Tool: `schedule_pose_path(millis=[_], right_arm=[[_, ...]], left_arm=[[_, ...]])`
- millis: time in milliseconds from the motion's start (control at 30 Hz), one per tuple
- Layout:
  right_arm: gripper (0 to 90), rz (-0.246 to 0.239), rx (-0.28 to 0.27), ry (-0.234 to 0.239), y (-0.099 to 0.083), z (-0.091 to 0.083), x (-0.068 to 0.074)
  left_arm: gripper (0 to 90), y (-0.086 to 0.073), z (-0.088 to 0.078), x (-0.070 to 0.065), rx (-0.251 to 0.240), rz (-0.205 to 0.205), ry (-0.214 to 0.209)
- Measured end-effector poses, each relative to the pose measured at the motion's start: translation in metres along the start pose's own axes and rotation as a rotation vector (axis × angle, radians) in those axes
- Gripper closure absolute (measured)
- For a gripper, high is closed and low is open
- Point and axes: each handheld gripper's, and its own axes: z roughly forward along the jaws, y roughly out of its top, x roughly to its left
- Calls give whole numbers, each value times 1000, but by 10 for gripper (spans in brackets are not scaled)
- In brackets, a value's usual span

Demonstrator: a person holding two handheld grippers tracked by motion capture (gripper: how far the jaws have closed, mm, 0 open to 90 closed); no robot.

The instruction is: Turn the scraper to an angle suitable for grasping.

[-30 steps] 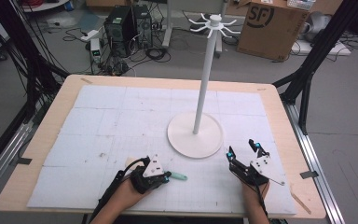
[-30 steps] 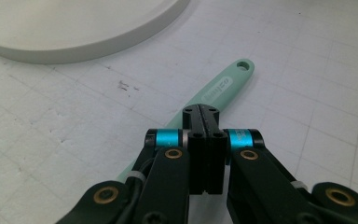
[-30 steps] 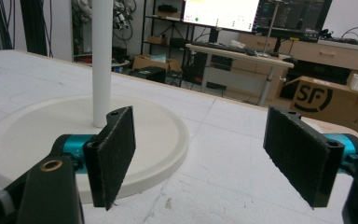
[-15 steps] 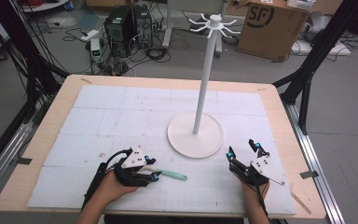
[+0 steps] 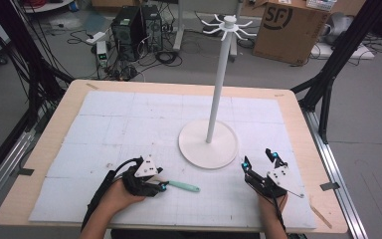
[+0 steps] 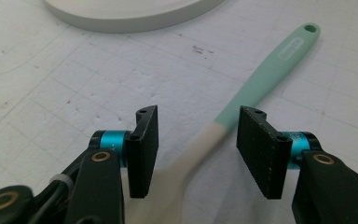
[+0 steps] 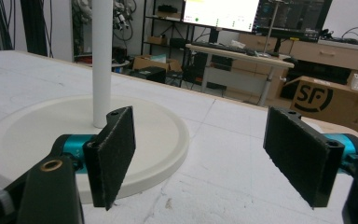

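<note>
Mint-green and cream, the long-handled silicone spatula (image 6: 242,98) lies flat on the white foam mat (image 5: 129,124) that covers the wooden counter (image 5: 298,107), near the front edge and just short of the round white base (image 5: 199,149) of the tall white hanging stand (image 5: 221,74). In the left gripper view its cream blade end runs down between the two black ridged pads of the left tool (image 6: 193,149), while the green handle, with a small hole at its tip, stretches away toward the base. The jaws of that tool have just been opening and stand apart with the spatula's neck lying between them; neither pad appears to touch it, though the lower part of the blade is hidden behind the near jaw. From the high view the left tool (image 5: 163,185) sits at the blade end, held in a hand that comes in from the bottom edge. The right tool (image 5: 259,160) rests well apart on the right side of the mat, its jaws spread wide with nothing between them; its own view looks across the stand's base and pole. No dish or box on the counter holds anything; a brown cardboard carton (image 5: 288,30) stands on the floor beyond.
</note>
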Motion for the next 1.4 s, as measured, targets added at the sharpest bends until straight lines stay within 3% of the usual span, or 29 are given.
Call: schedule_pose_path(millis=[167, 400, 767, 800, 833, 1267, 1300, 1333, 1367, 1400], right_arm=[[247, 0, 0, 0, 0, 0, 0], [247, 0, 1, 1, 0, 0, 0], [247, 4, 0, 1, 0, 0, 0], [247, 4, -1, -1, 0, 0, 0], [247, 4, -1, -1, 0, 0, 0], [247, 8, 1, 1, 0, 0, 0], [247, 8, 1, 1, 0, 0, 0], [247, 8, 1, 1, 0, 0, 0], [247, 8, 1, 1, 0, 0, 0], [247, 8, 1, 1, 0, 0, 0]], left_arm=[[510, 0, -1, -1, -11, 5, -44], [507, -1, 2, -1, 0, 7, -49], [619, -1, 2, 0, -3, -13, -92], [678, -1, 1, 0, -2, -7, -96], [678, -1, 1, -1, -7, -4, -103], [763, 0, -2, -4, -22, -9, -86], [836, 0, -3, -4, -27, -15, -88], [836, 0, -4, -4, -50, -19, -93], [900, 0, -6, -4, -57, -17, -75], [898, 0, -5, -5, -61, -24, -62]])
